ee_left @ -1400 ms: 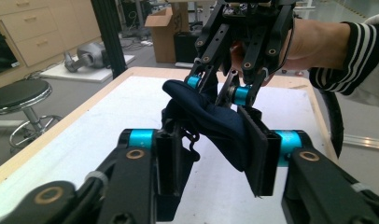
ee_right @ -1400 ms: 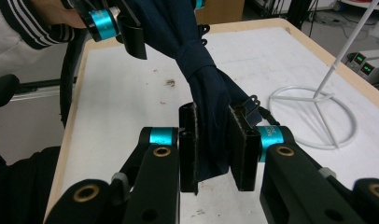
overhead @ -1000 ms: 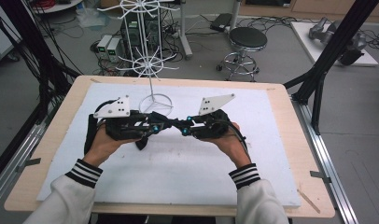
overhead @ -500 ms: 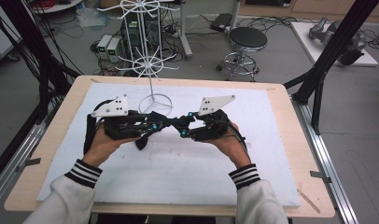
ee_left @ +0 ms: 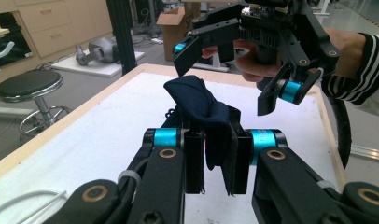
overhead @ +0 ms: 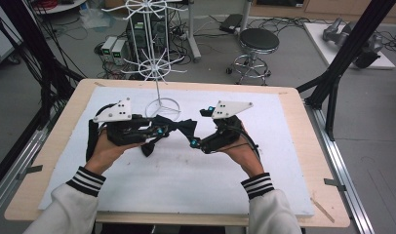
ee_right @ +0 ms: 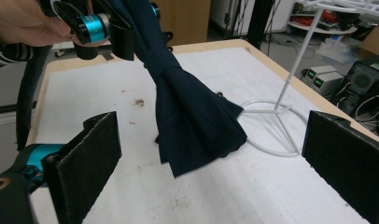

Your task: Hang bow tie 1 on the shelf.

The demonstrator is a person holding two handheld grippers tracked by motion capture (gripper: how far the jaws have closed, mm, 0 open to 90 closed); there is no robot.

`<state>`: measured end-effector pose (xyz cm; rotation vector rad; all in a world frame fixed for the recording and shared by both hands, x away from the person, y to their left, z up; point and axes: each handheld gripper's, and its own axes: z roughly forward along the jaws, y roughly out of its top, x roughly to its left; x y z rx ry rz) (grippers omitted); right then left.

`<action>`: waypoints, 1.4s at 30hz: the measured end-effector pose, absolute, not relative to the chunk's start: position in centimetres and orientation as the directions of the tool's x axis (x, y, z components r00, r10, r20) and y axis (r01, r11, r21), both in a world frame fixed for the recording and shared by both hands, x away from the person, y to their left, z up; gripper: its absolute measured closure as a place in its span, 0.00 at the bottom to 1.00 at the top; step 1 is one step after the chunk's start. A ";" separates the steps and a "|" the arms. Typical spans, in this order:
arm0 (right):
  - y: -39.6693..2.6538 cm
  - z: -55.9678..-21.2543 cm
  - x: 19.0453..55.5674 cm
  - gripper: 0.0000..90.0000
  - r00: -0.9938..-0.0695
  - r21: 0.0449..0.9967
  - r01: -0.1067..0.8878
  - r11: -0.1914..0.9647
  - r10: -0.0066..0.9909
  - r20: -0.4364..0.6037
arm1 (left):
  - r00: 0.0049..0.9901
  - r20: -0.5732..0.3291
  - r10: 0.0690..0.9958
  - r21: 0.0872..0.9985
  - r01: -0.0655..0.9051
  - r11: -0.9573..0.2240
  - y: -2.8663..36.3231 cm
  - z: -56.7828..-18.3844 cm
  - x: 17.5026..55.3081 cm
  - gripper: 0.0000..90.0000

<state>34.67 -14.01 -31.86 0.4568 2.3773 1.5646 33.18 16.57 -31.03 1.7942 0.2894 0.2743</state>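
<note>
Dark cloth (overhead: 179, 127), pinched mid-length in your left gripper (ee_left: 216, 161), hangs above the white mat (overhead: 186, 180) just beside the wire rack (overhead: 159, 73). Your right gripper (overhead: 198, 127) stands with jaws spread wide and empty. A narrow bunched hold may let the fabric slide free; its drooping tail may snag the rack's base ring. What kind of garment it is cannot be made out.

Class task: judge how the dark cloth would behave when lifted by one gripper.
Probably floppy: the dark cloth hangs in folds from the left gripper, which pinches it. Probably light, since one bunched pinch holds it. It shouldn't roll.
</note>
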 end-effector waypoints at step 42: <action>-23.9 -35.0 30.3 0.04 -0.778 0.976 0.139 0.166 0.629 0.004 | 0.843 0.018 0.538 0.991 0.057 -0.122 23.0 -28.7 35.0 0.89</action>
